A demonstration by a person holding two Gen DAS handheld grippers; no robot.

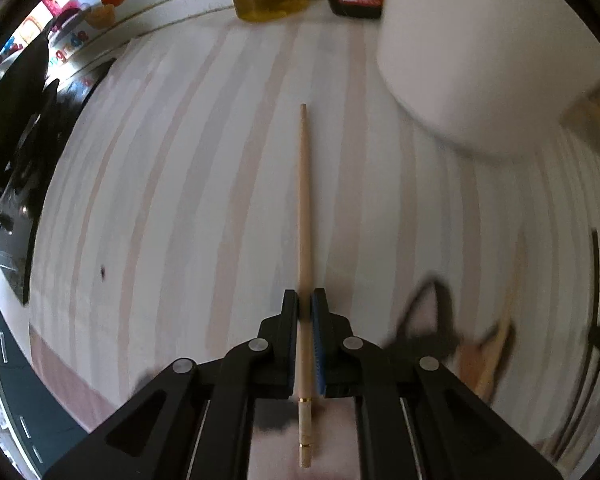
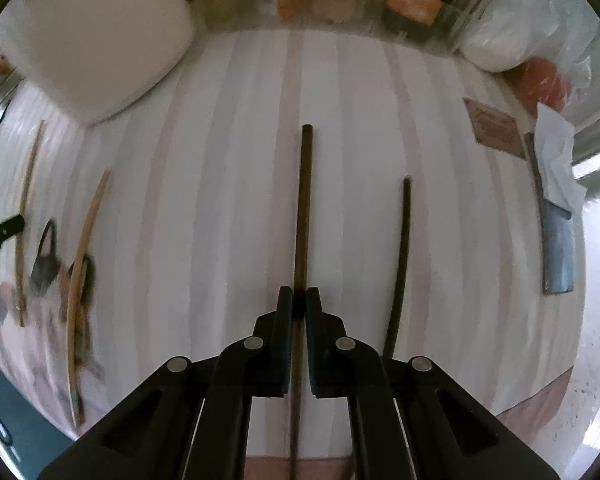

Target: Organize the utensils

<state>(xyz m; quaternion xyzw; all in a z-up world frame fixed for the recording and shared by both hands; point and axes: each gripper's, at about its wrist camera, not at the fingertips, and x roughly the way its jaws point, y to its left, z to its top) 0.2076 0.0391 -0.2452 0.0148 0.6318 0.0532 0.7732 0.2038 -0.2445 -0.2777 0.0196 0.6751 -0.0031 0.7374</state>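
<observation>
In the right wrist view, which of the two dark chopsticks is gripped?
The dark brown chopstick running up the centre, clamped by the right hand-held gripper; the black chopstick lies free to its right.

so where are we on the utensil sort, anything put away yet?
Nothing visibly stowed. In hand: left gripper shut on a light chopstick, right gripper shut on a dark chopstick. Left: second dark chopstick and another light chopstick still on the table, near the white container.
</observation>
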